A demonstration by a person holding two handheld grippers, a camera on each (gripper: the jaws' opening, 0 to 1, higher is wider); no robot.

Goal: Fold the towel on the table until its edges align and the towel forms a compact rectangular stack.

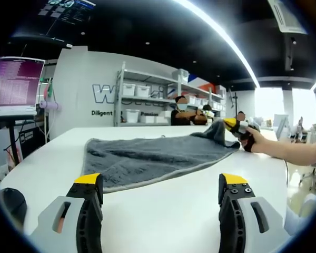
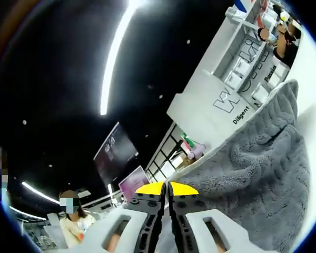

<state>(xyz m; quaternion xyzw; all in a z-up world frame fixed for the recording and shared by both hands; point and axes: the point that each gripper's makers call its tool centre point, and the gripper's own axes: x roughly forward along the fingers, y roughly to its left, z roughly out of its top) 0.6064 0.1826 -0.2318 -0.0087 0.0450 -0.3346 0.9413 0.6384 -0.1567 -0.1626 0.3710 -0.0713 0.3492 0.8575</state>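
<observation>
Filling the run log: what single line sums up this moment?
left gripper open, above table | right gripper shut on towel, corner lifted | fold in progress

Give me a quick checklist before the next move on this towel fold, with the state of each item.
1. Right gripper clamped on towel corner: ok, jaws shut on cloth.
2. Left gripper free to grab: ok, jaws open, nothing between them.
3. Towel fully on the table: ok, near edge lies flat.
4. Held corner lifted off the table: ok.
5. Edges aligned: not ok, fold not made.
6. Far edge of the towel: cannot tell, hidden behind the raised cloth.
</observation>
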